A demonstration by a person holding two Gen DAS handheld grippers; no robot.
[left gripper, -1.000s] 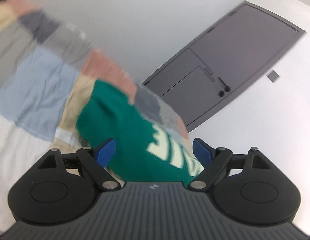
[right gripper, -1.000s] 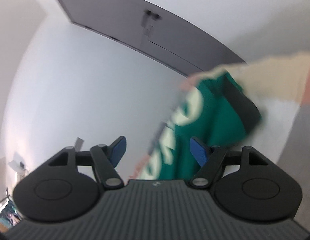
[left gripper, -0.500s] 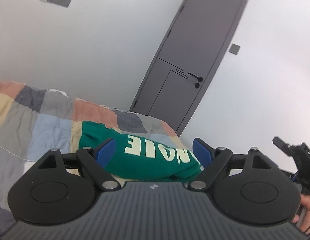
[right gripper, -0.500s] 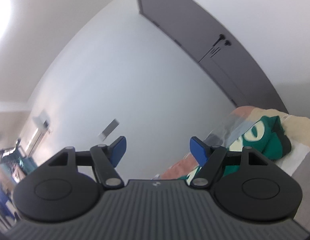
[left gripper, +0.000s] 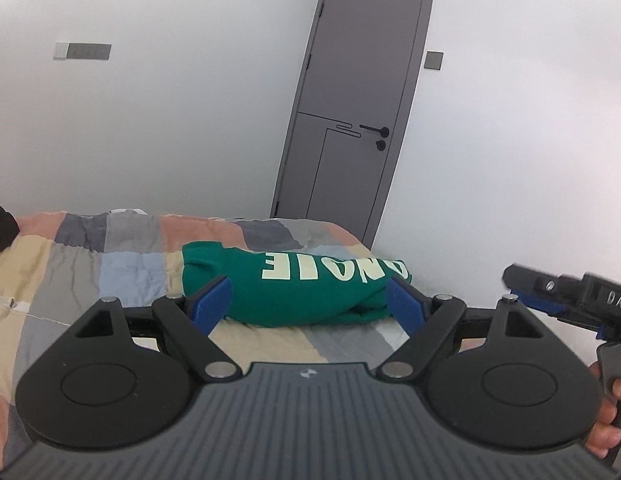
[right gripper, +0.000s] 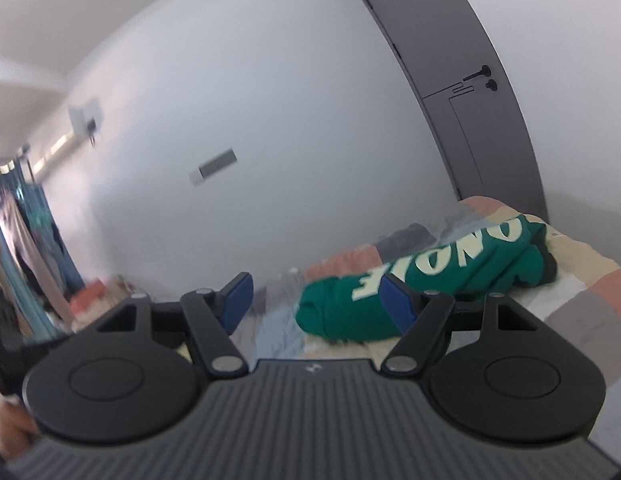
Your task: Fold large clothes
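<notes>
A green sweatshirt (left gripper: 306, 288) with cream letters lies folded into a thick bundle on the patchwork bedspread (left gripper: 110, 272). My left gripper (left gripper: 308, 300) is open and held back from the bundle, nothing between its blue pads (left gripper: 212, 302). In the right wrist view the same sweatshirt (right gripper: 422, 280) lies ahead and to the right, and my right gripper (right gripper: 316, 300) is open and empty, clear of the cloth. The right gripper's body (left gripper: 570, 292) shows at the right edge of the left wrist view, held by a hand (left gripper: 606, 424).
A grey door (left gripper: 362, 112) stands behind the bed's far corner in a white wall. A dark item (left gripper: 0, 226) lies at the bed's left edge. Hanging clothes and clutter (right gripper: 26, 248) fill the room's far left in the right wrist view.
Both grippers pulled back and rose away from the sweatshirt and rolled level; the bundle, close between the pads before, now lies farther off on the bed. Both stayed open.
</notes>
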